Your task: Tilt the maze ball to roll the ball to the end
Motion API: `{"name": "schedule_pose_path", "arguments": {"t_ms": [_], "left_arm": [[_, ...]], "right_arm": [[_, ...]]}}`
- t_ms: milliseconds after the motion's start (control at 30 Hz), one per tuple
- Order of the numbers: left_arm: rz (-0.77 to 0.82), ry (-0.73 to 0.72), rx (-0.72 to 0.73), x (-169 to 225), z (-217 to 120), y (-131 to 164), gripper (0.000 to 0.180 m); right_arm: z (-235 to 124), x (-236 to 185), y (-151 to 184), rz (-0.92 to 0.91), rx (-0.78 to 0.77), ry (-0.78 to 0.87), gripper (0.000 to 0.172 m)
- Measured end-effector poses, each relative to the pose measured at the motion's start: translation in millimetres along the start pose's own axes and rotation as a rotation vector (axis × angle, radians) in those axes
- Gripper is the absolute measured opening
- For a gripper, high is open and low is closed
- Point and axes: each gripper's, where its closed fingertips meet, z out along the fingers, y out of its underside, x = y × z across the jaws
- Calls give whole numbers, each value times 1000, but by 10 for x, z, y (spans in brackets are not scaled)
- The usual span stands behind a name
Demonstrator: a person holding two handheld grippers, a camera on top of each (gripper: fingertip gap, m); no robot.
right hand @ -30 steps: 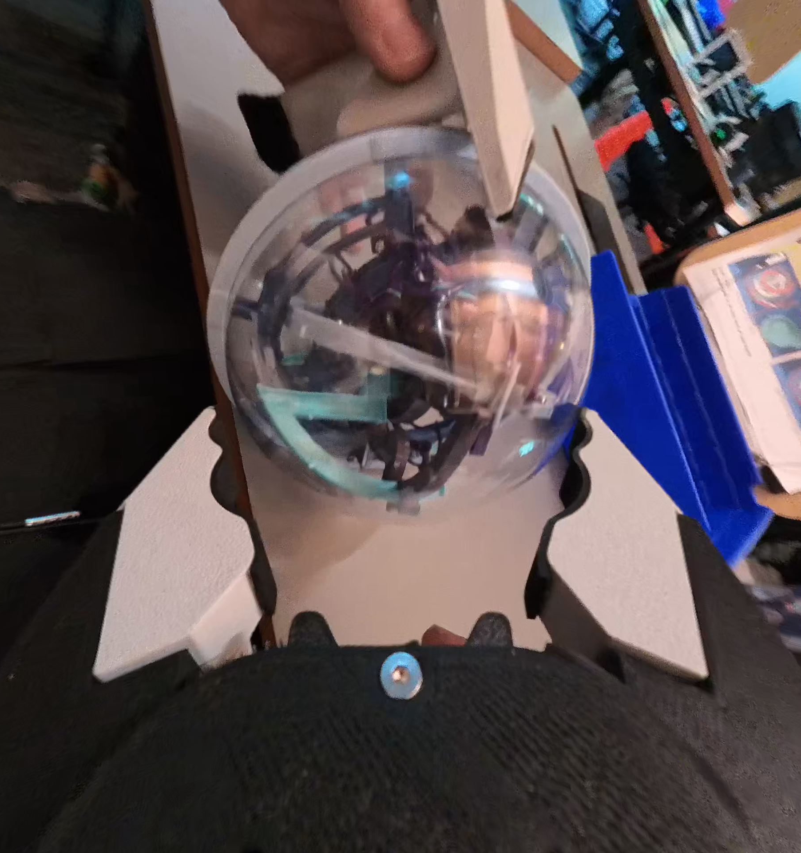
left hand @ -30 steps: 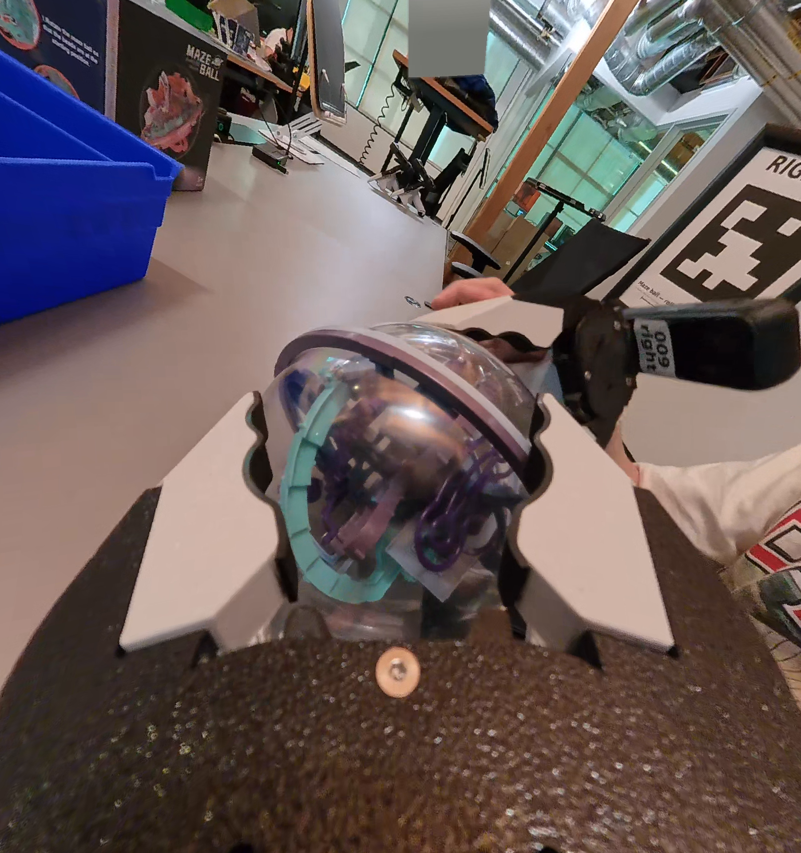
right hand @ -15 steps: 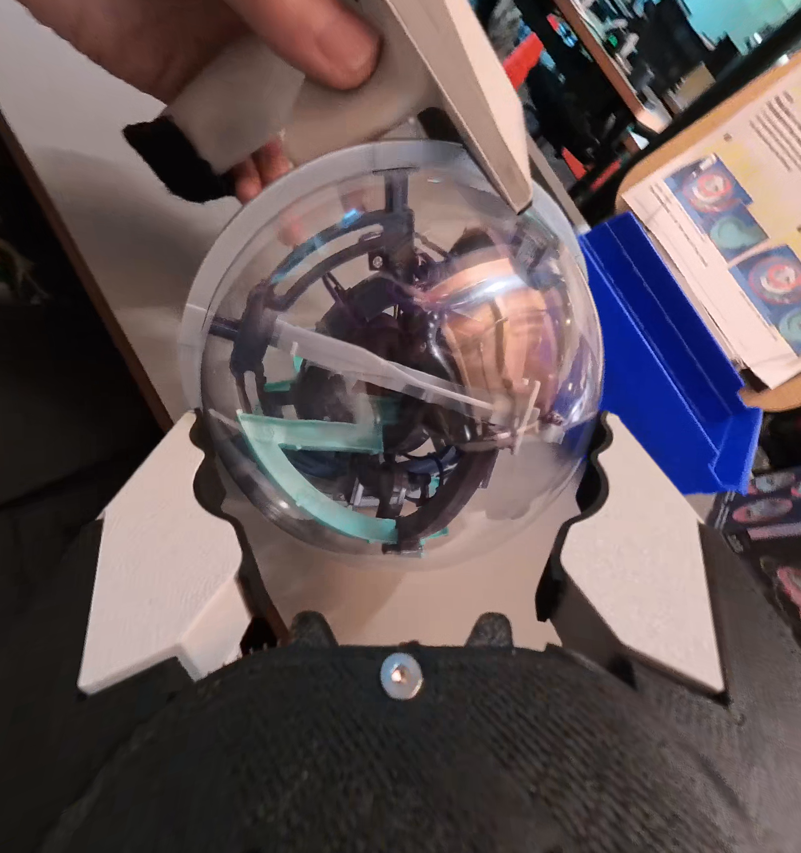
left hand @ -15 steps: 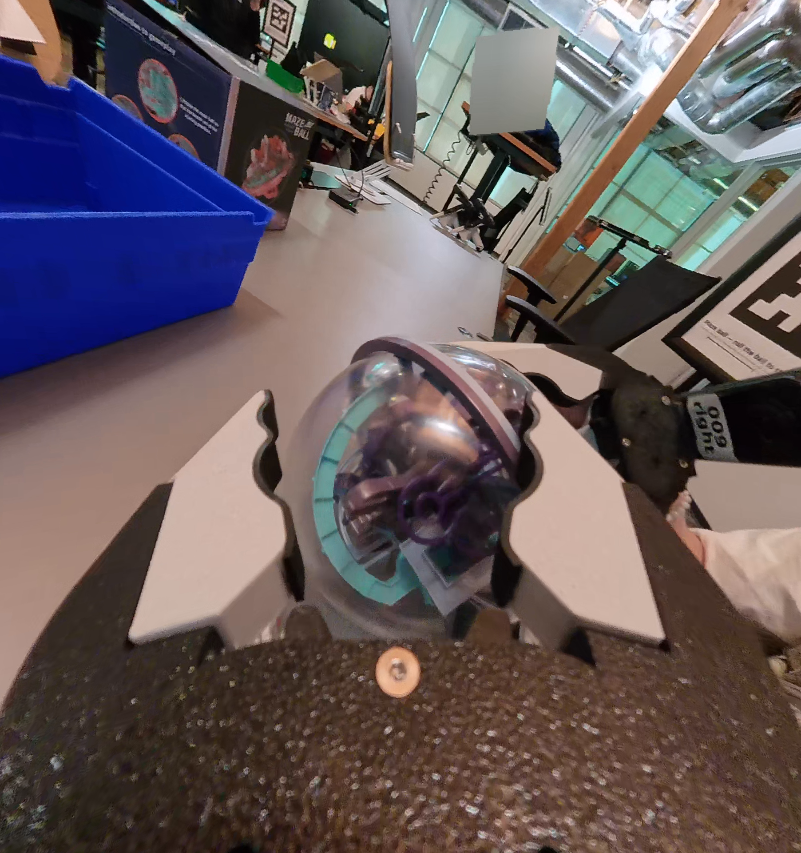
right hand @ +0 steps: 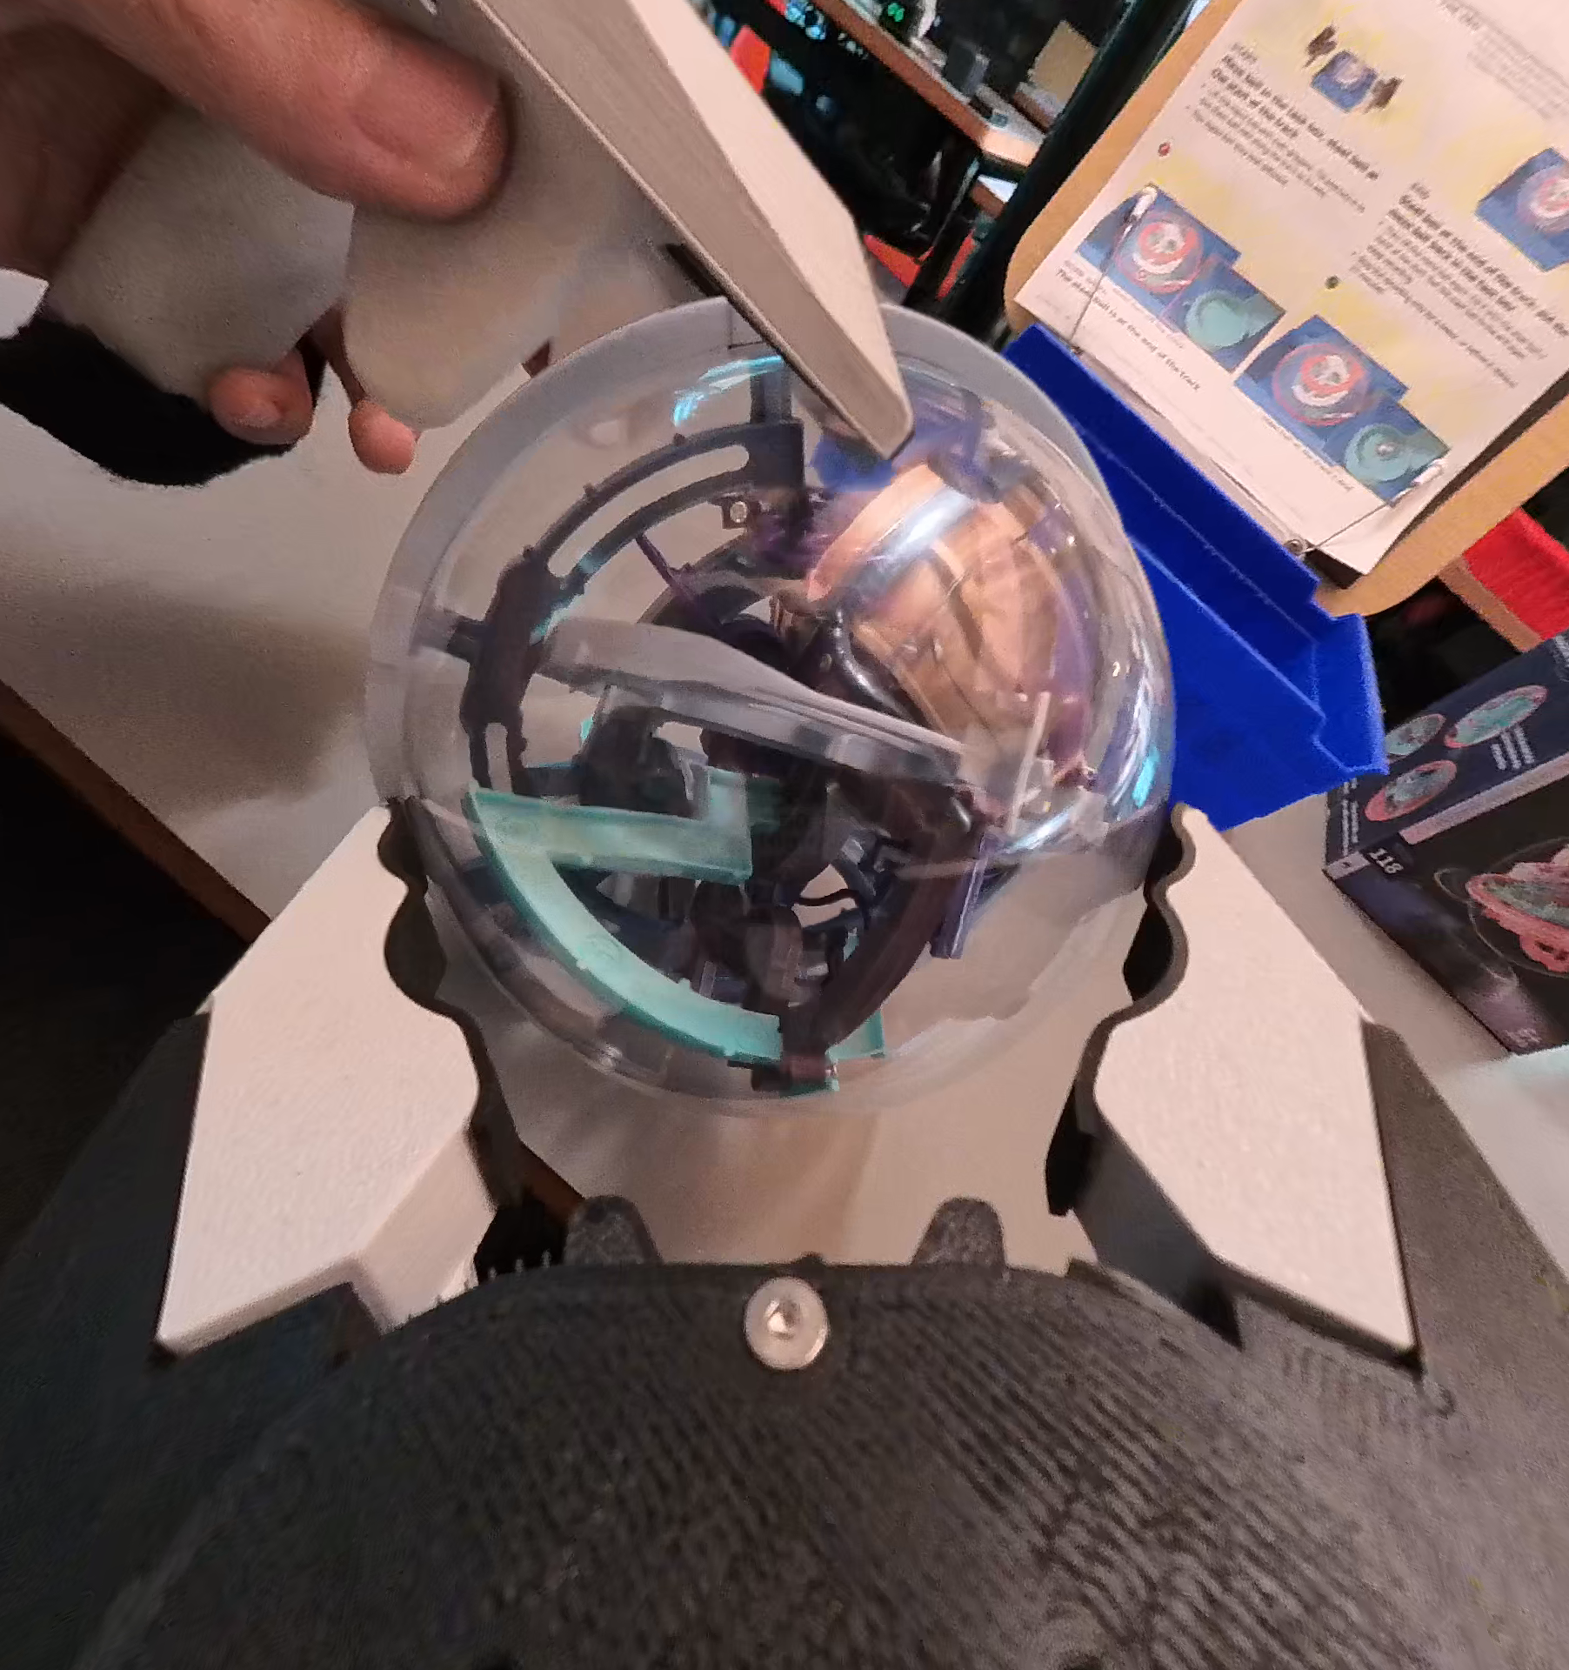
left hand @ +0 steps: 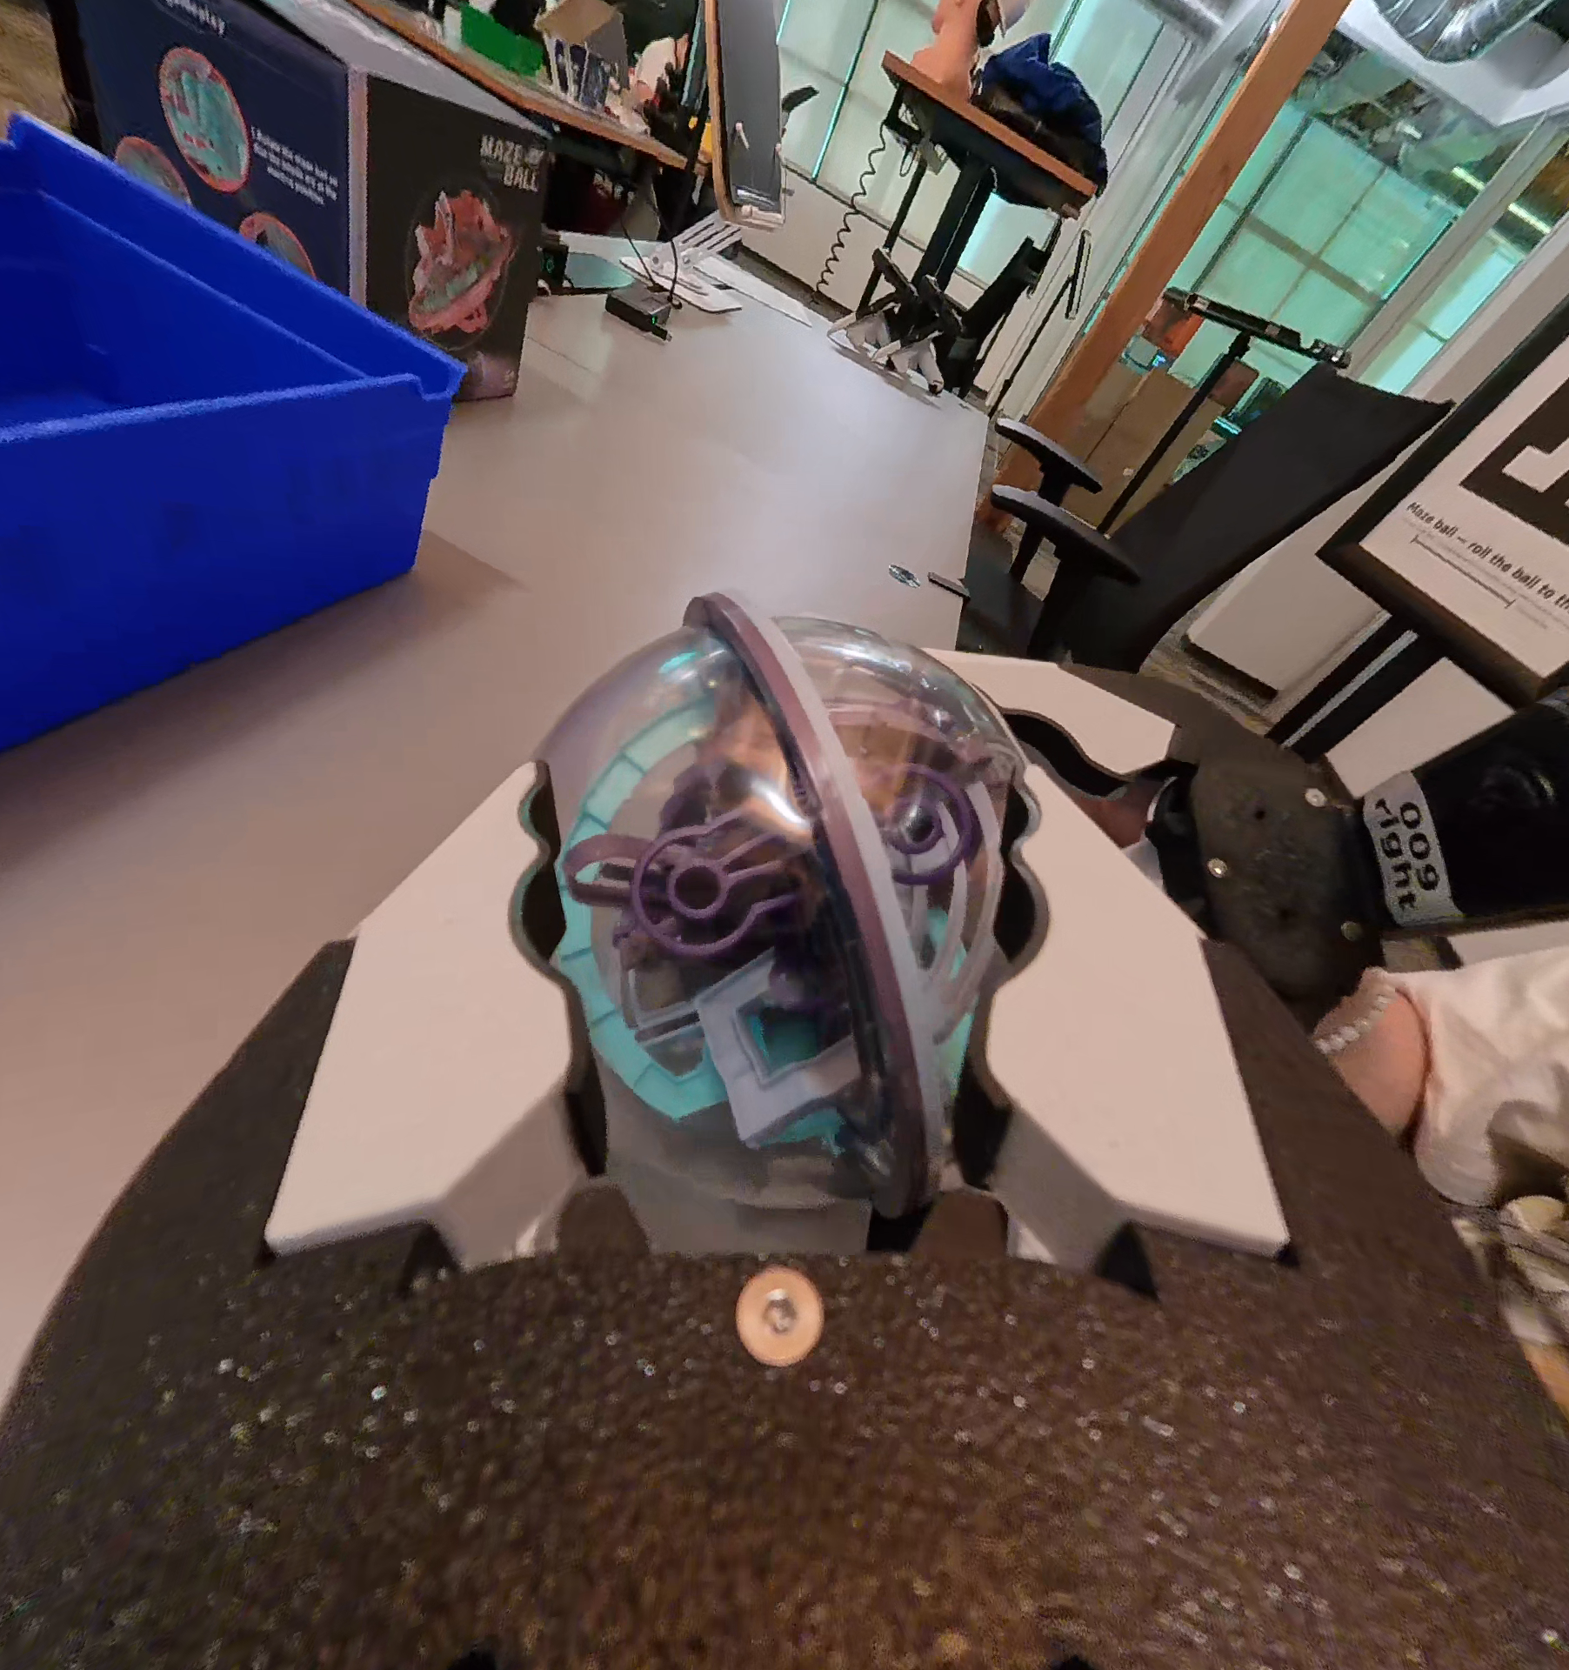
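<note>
A blue bin point(left hand: 175, 470) sits on the grey worktop point(left hand: 672, 506), a dark printed box point(left hand: 437, 226) just behind it. A black chair point(left hand: 1215, 542) stands beyond the worktop's edge.

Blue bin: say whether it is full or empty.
The blue bin looks empty: the left wrist view shows only bare blue floor and walls. Its far-left part is out of frame, so cannot tell there.
</note>
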Motion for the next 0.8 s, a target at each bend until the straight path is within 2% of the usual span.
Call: {"name": "schedule_pose_path", "arguments": {"t_ms": [100, 200, 233, 467, 533, 600, 667, 733, 800], "left_arm": [[50, -6, 14, 50, 68, -15, 98], [85, 8, -4, 111, 91, -1, 98], [94, 5, -6, 118, 87, -3, 97], [113, 14, -3, 150, 105, -3, 96], [133, 20, 1, 162, 99, -10, 93], [143, 27, 6, 169, 99, -16, 92], [155, 35, 11, 175, 113, -8, 95], [167, 28, 18, 167, 128, 5, 100], [164, 25, 4, 155, 138, 44, 110]], "right_arm": [[-47, -24, 23, -4, 8, 14, 149], [-100, -99, 76, -14, 11, -54, 151], [-120, -84, 89, -39, 16, -72, 147], [-190, -31, -31, -144, 90, -374, 145], [-181, 28, -153, -128, 144, -423, 145], [-125, 54, -238, -93, 196, -460, 154], [-85, -52, -216, -95, 205, -516, 151], [-11, -78, -182, -133, 203, -456, 158], [-10, -98, -226, -123, 236, -407, 158]]}}
